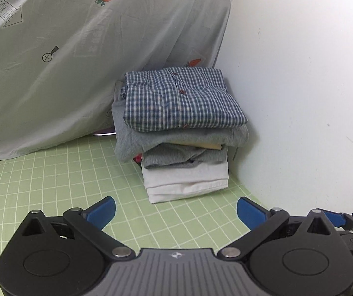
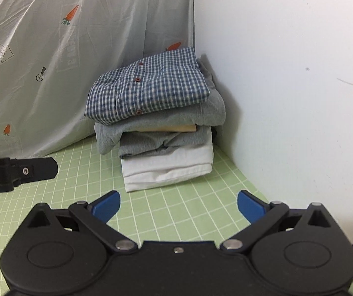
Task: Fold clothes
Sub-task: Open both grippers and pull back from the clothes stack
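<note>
Checked shirt (image 1: 183, 98) tops folded stack (image 1: 183, 162) in corner on green mat (image 1: 53, 185). My left gripper (image 1: 176, 212) and right gripper (image 2: 178, 206) spread wide, empty. I judge stacking done; next: fetch unfolded garment, none visible.

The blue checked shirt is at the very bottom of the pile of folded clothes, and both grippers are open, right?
Not quite. The blue checked button shirt lies on top of the pile; a white folded cloth is at the bottom, as the left wrist view shows. Both the left gripper and right gripper are open.

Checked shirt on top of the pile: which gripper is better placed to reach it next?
Hard to choose, slightly the left gripper: the checked shirt lies straight ahead of it. The right gripper is open too.
</note>
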A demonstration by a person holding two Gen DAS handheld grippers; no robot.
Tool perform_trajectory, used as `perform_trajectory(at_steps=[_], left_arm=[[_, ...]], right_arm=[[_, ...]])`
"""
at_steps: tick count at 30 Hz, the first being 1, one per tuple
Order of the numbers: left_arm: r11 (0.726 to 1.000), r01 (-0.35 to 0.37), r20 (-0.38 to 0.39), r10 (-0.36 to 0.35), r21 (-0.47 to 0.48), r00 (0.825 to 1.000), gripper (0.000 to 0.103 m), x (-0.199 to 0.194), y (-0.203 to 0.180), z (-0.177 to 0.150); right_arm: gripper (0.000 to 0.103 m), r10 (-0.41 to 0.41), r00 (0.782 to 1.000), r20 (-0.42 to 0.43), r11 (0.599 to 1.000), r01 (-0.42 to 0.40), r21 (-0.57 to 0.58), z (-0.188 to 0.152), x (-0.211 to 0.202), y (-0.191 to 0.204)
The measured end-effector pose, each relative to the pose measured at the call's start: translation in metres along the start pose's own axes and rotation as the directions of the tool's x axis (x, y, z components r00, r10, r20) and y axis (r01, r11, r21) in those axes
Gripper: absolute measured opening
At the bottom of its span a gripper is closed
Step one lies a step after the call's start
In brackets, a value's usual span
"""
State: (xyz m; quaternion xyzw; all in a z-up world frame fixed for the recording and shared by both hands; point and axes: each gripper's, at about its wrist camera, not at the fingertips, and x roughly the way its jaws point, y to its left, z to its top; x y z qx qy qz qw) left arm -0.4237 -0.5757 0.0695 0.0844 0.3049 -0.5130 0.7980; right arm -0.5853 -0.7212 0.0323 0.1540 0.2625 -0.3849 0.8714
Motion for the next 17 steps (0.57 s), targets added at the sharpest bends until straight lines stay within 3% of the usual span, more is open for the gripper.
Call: perform_trajectory(at_steps=[17], left_arm=[[0.999,0.027,-0.021,-0.027,0.029,0.999,0.103,-0.011,0.001,-0.003]], right_arm=[[0.102,0.004,1.000,-0.002,0.999,-0.004,0.033,-0.007,-0.013,-0.011]])
